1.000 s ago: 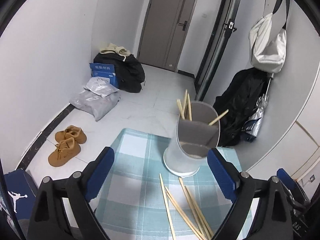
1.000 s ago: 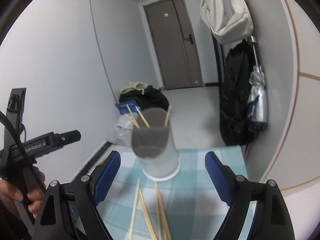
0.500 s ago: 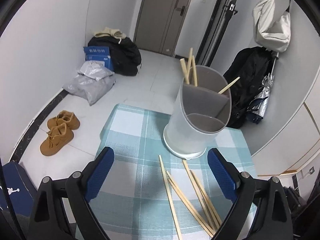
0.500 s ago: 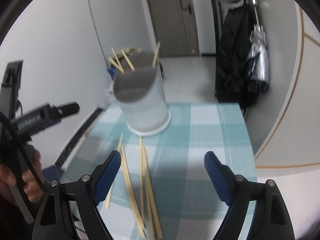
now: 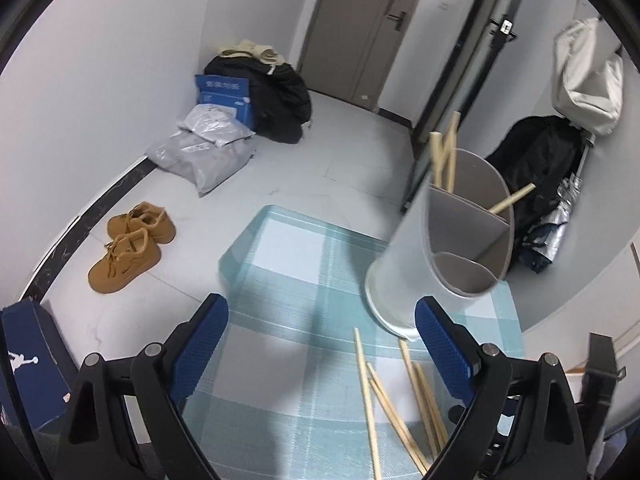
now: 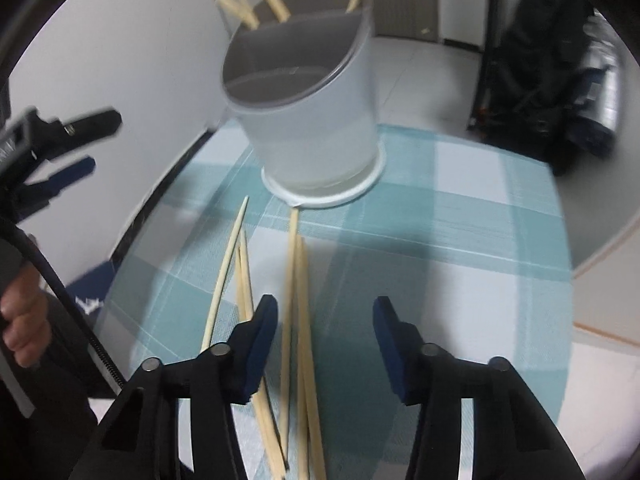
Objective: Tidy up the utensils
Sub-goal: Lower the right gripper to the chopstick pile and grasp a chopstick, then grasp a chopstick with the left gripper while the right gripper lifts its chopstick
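A white cylindrical utensil holder [image 5: 404, 264] [image 6: 320, 128] with grey dividers stands on the checked teal tablecloth [image 5: 288, 280] and holds a few wooden chopsticks [image 5: 444, 152] [image 6: 240, 4]. Several loose chopsticks [image 6: 296, 280] [image 5: 400, 404] lie on the cloth in front of it. My right gripper [image 6: 326, 340] hovers low over these, its jaws closing; two sticks lie in the gap between its blue pads, and neither pad touches them. My left gripper [image 5: 320, 344] is open and empty, left of the holder; it also shows in the right wrist view [image 6: 60, 132], held by a hand [image 6: 20, 320].
The small table's edges [image 6: 568, 280] fall away close on every side. On the floor are brown shoes [image 5: 128, 248], grey parcels [image 5: 204, 148], a blue box [image 5: 28, 360] and dark bags [image 5: 280, 96]. A black coat and umbrella [image 5: 552, 184] hang at the right wall.
My right gripper has sunk and tipped down over the loose chopsticks, and its jaws have narrowed. My left gripper has dropped a little; the holder now sits further right in its view.
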`<action>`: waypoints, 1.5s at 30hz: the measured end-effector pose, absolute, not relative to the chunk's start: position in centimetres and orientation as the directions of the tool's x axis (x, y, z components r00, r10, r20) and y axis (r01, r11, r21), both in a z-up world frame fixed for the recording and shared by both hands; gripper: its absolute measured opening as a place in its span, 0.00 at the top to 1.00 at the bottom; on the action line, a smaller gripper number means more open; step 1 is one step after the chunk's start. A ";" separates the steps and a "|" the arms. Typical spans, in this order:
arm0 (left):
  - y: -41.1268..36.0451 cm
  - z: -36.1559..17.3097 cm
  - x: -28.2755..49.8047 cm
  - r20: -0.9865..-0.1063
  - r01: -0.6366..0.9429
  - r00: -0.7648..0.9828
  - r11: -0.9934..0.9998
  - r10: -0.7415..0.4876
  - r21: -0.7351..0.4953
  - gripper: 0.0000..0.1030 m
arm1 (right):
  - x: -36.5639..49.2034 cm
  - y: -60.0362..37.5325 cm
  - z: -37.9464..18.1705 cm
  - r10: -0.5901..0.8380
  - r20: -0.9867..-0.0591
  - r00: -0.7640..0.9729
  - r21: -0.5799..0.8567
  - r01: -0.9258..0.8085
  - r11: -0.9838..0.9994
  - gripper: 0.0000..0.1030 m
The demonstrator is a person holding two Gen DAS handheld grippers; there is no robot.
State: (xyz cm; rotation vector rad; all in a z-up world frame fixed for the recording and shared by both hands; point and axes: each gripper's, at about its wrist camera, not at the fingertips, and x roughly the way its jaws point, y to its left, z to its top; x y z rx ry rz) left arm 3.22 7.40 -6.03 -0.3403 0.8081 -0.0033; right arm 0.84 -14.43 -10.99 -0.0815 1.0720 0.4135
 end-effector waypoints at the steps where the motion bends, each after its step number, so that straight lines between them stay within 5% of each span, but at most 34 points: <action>1: 7.5 -6.1 3.3 -0.709 -0.133 0.694 0.945 -0.126 -0.299 0.10 | 1.4 -13.8 -11.4 0.281 -0.873 0.399 0.122 -0.379 0.917 0.58; 15: 8.5 -7.7 4.4 -0.767 -0.184 0.635 0.947 -0.090 -0.264 0.10 | 4.5 -11.2 -14.3 0.247 -0.897 0.365 0.076 -0.423 0.903 0.90; 21: 7.6 -8.2 4.6 -0.775 -0.163 0.625 0.955 -0.096 -0.249 0.10 | 4.8 -12.1 -14.0 0.296 -0.883 0.363 0.138 -0.403 0.905 0.96; 32: 5.1 -10.2 6.0 -0.855 -0.140 0.517 0.983 -0.027 -0.116 0.10 | 5.7 -15.3 -11.6 0.422 -0.812 0.403 0.304 -0.326 0.895 0.96; 45: 3.4 -12.7 7.7 -0.921 -0.160 0.386 0.979 -0.055 -0.126 0.10 | 5.3 -21.0 -8.9 0.473 -0.707 0.526 0.423 -0.221 0.879 0.96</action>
